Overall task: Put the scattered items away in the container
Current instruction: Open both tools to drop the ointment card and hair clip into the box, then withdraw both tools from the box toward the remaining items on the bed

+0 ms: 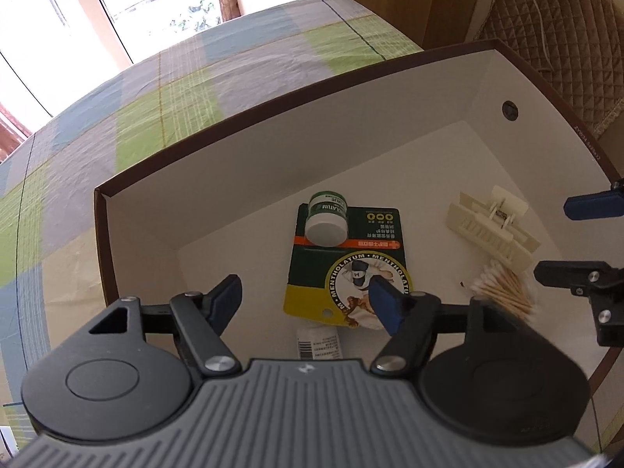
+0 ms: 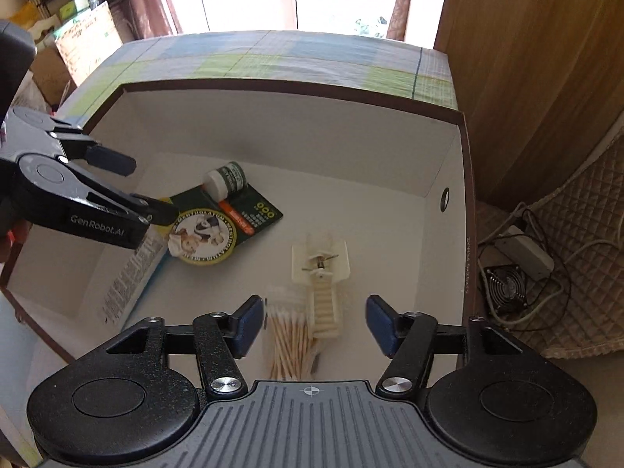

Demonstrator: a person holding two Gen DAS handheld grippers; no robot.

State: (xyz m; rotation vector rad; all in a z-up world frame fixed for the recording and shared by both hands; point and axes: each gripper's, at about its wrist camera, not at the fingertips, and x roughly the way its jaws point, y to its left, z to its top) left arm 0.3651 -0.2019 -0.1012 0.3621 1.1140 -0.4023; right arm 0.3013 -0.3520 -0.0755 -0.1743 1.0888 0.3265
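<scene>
Box (image 1: 273, 148) holds a small jar (image 1: 327, 219), a green card (image 1: 347, 257), a hair clip (image 1: 491, 230) and cotton swabs (image 1: 503, 292). Left claw (image 1: 304, 304) and right claw (image 2: 312, 325) hover over it, both wide apart and gripping nothing.

You can read "MENTHOLATUM" on the green card (image 1: 343, 261) and small jar (image 1: 327, 220) in the box, and "GenRobot.AI" on your left gripper (image 2: 152, 187).
</scene>
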